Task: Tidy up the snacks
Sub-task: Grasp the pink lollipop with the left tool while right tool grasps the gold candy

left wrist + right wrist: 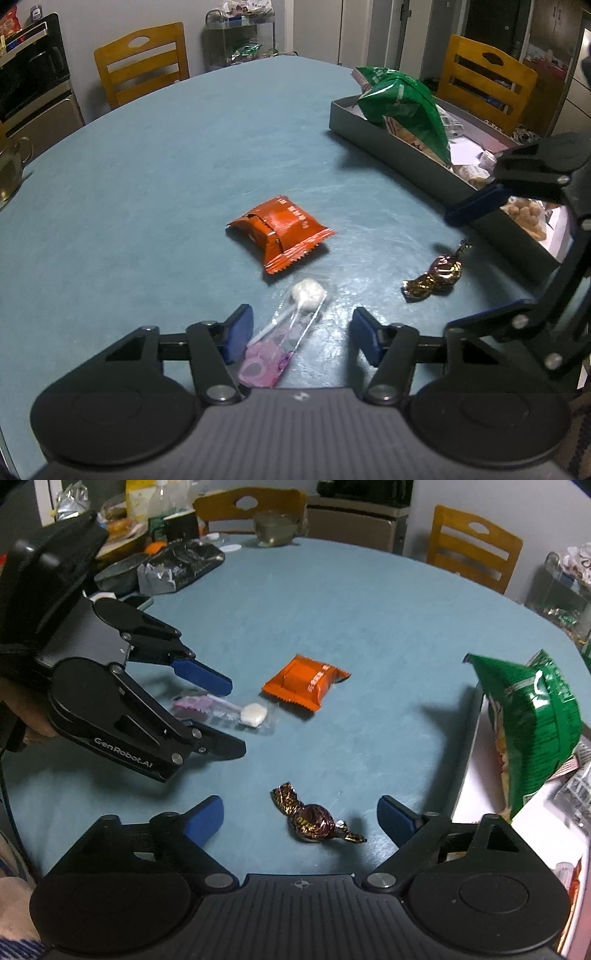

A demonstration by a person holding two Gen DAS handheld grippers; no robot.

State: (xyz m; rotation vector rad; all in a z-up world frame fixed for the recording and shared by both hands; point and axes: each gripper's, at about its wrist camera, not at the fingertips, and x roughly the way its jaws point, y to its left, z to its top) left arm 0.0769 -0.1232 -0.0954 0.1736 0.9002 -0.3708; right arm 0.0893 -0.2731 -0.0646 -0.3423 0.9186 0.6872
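green crinkly chip bag (pixel 532 723) already boxed, three snacks left mid-bench; left gripper (pixel 301 334) apart around the clear-wrapped white lollipop (pixel 295 314), right gripper (pixel 301 818) apart around the brown foil candy (pixel 314 818)

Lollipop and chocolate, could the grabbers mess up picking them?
Maybe. The lollipop lies flat in a thin clear wrapper on the table, so the left gripper, open around it, might pinch only plastic and let it slip. The round chocolate sits between the open right gripper fingers and could roll or squirt out. The green bag leans over the box edge and might topple.
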